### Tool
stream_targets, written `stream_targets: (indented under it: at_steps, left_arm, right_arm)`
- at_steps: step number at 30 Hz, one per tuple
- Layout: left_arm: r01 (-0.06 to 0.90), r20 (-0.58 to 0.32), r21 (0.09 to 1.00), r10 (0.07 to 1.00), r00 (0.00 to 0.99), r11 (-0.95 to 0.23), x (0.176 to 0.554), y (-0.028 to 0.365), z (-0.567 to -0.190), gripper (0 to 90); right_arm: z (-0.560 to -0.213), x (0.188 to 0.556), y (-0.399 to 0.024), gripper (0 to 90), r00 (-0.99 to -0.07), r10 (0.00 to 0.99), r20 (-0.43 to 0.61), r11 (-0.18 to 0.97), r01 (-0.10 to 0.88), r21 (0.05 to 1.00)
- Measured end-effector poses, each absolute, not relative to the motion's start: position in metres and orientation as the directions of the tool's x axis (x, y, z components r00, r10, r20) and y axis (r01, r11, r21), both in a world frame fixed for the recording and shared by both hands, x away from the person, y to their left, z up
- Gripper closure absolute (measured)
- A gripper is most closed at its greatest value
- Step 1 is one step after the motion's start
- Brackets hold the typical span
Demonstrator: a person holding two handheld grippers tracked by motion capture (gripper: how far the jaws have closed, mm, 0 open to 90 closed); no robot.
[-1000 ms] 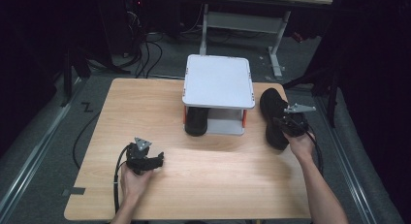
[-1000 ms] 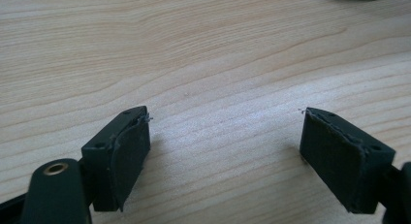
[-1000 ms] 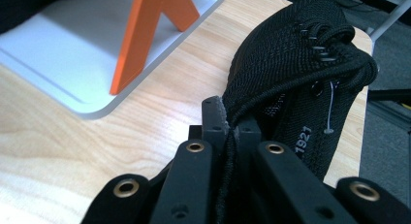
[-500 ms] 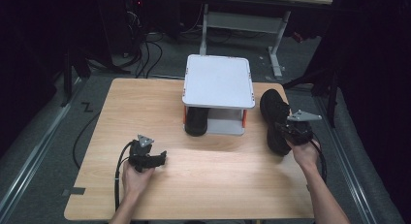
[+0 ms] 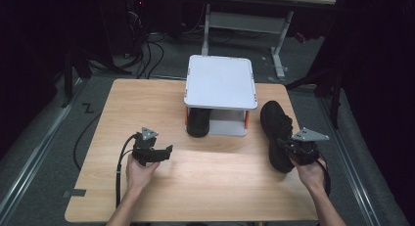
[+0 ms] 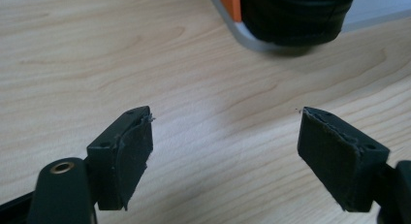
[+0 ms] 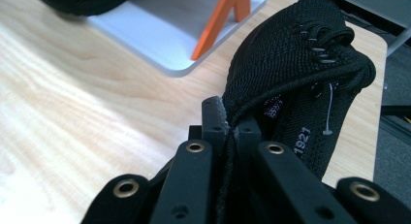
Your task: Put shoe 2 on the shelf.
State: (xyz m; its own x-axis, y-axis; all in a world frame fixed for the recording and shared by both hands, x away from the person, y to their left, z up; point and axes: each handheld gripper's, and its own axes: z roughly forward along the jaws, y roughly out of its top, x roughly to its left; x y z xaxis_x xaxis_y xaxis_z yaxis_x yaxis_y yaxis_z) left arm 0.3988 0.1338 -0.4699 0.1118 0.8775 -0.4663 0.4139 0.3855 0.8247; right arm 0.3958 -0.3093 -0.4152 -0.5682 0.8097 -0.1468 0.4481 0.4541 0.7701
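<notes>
A black knit shoe (image 5: 275, 130) lies on the right side of the wooden table (image 5: 147, 103), beside a small white shelf (image 5: 220, 81) with orange posts. My right gripper (image 5: 289, 151) is shut on the fabric at the shoe's (image 7: 291, 73) collar, its jaws (image 7: 231, 124) pressed together on it. A second black shoe (image 5: 198, 122) stands under the shelf's top, toe toward me. My left gripper (image 5: 165, 152) hovers over the table's left half, open and holding nothing (image 6: 225, 141); that second shoe's toe (image 6: 295, 15) lies ahead of it.
The shelf's lower plate (image 7: 160, 35) and an orange post (image 7: 220, 20) stand close to the left of the held shoe. The table's right edge runs just beyond it. Cables and a desk frame (image 5: 244, 20) sit on the floor behind the table.
My right gripper has drawn the shoe toward the near edge of the table, away from the shelf's side. The left gripper has risen a little.
</notes>
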Motion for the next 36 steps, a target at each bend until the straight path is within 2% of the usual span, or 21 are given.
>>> stream_targets:
  at_steps: [16, 36]
  left_arm:
    - [0.376, -0.532, 0.814, 0.829, 0.175, 0.443, 0.421, 0.122, -0.418, 18.3]
    - [0.327, -0.501, 0.847, 0.836, 0.223, 0.420, 0.453, 0.097, -0.367, 17.8]
  right_arm:
    - [-0.420, 0.351, -0.289, 87.7, -0.636, 0.749, -0.188, 0.522, 0.391, 0.758]
    - [-0.418, 0.317, -0.261, 87.6, -0.715, 0.667, -0.209, 0.588, 0.334, 0.736]
